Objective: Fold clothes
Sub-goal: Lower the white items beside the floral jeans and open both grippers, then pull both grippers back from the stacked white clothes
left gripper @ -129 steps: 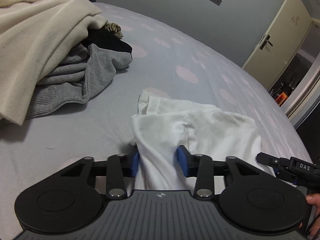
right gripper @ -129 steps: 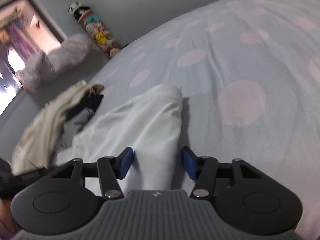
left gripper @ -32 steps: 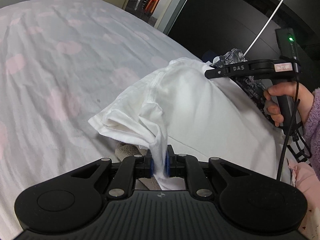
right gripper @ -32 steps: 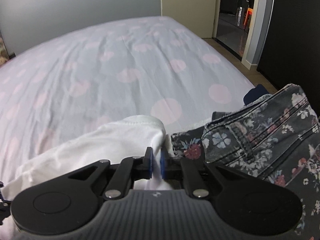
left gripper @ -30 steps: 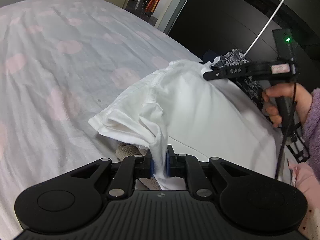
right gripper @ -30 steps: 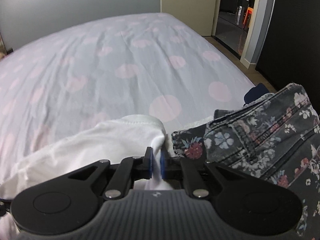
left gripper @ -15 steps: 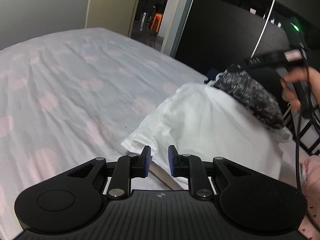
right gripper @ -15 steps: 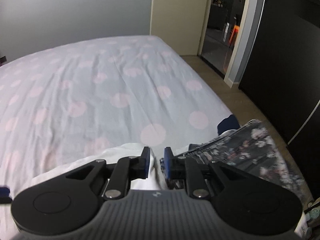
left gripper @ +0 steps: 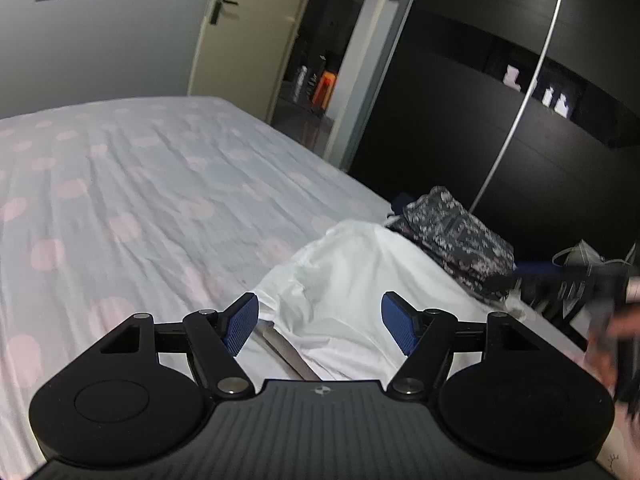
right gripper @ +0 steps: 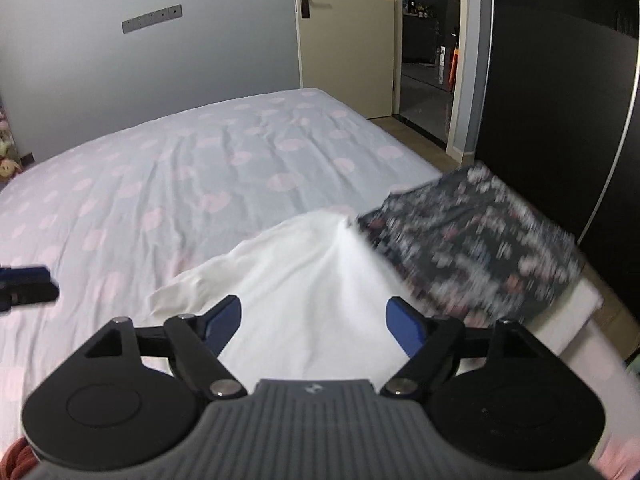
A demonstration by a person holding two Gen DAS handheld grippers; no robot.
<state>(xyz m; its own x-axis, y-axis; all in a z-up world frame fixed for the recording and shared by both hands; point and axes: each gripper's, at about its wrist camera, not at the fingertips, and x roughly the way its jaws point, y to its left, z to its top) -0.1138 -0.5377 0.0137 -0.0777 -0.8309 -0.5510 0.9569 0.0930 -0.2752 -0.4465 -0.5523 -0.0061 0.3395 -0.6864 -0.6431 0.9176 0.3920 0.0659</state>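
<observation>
A folded white garment (left gripper: 352,280) (right gripper: 304,280) lies at the near corner of the bed, beside a dark floral garment (left gripper: 452,236) (right gripper: 468,240). My left gripper (left gripper: 318,326) hovers above the white garment, its jaws opening wide with nothing between the blue pads. My right gripper (right gripper: 314,322) also hangs over the white garment, its jaws opening, empty. In the left wrist view the right gripper shows as a blur at the far right (left gripper: 580,280). The left gripper's tip (right gripper: 28,282) shows at the left edge of the right wrist view.
The bed (left gripper: 120,200) (right gripper: 160,184) has a pale blue sheet with pink dots, stretching away to the left. A dark wardrobe (left gripper: 500,120) stands to the right of the bed. An open door (right gripper: 348,40) is at the back.
Both grippers let go of the white garment, opened wide, and lifted up and back from it. The garment now rests on the bed next to the floral one.
</observation>
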